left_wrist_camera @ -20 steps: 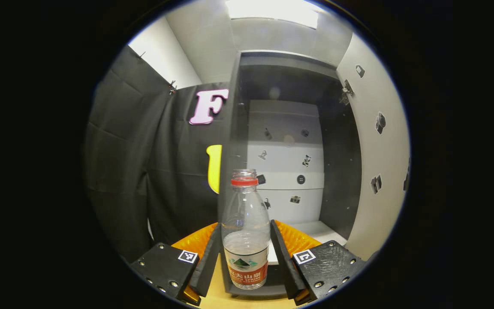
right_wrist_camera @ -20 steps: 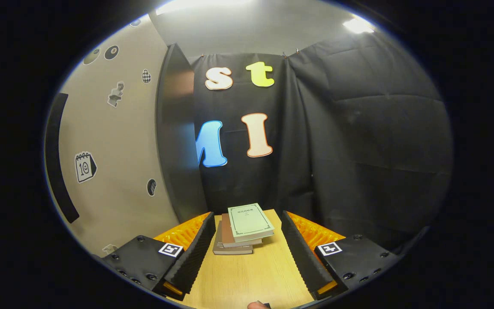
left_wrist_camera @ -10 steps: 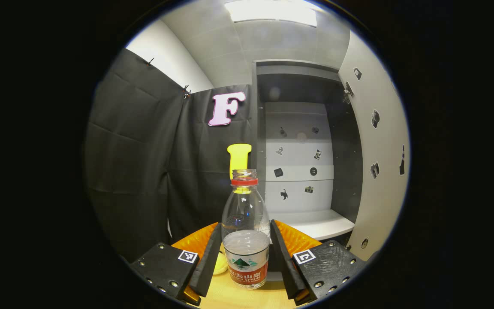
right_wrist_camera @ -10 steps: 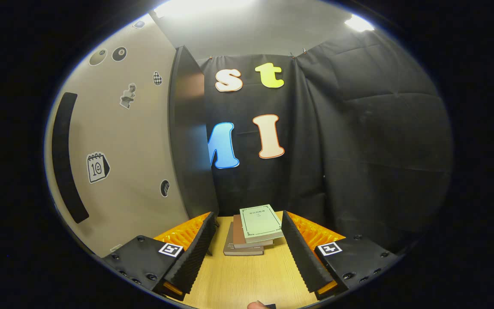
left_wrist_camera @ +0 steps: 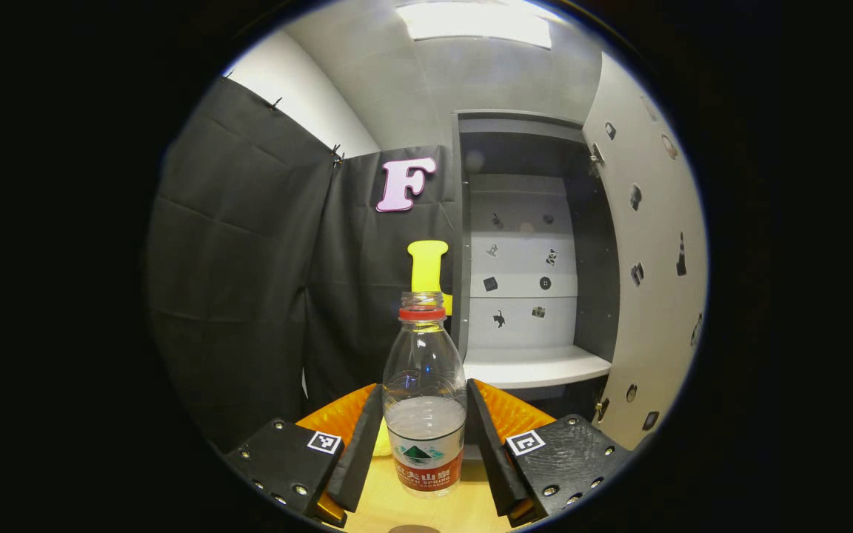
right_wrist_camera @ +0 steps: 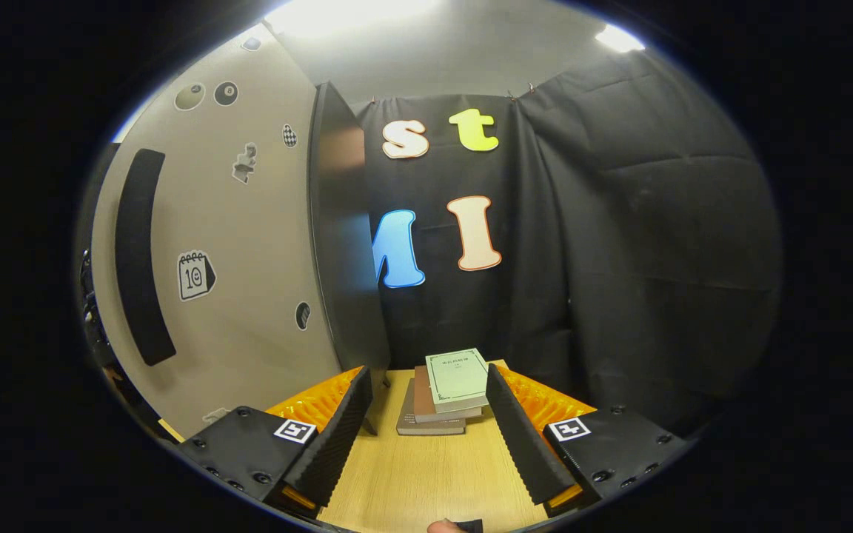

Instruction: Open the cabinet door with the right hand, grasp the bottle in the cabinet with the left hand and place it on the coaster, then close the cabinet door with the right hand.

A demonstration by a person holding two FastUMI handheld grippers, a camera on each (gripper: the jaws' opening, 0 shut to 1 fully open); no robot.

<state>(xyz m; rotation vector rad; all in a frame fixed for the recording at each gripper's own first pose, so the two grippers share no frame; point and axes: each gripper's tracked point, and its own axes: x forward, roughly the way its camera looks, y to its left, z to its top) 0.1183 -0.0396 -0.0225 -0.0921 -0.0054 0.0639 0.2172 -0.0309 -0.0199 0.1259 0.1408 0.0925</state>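
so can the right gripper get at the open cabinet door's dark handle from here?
Probably yes. The right gripper is open and holds nothing, and the beige cabinet door stands close on its left with the dark handle uncovered. The stacked books ahead lie off that path.

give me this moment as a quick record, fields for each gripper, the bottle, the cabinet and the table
left gripper: shut on the bottle
bottle: upright, partly filled, no cap on, outside the cabinet
right gripper: open, holding nothing
cabinet: open, shelf bare
cabinet door: swung open, beside the right gripper
table: wooden, stack of books on it
coaster: cannot tell where
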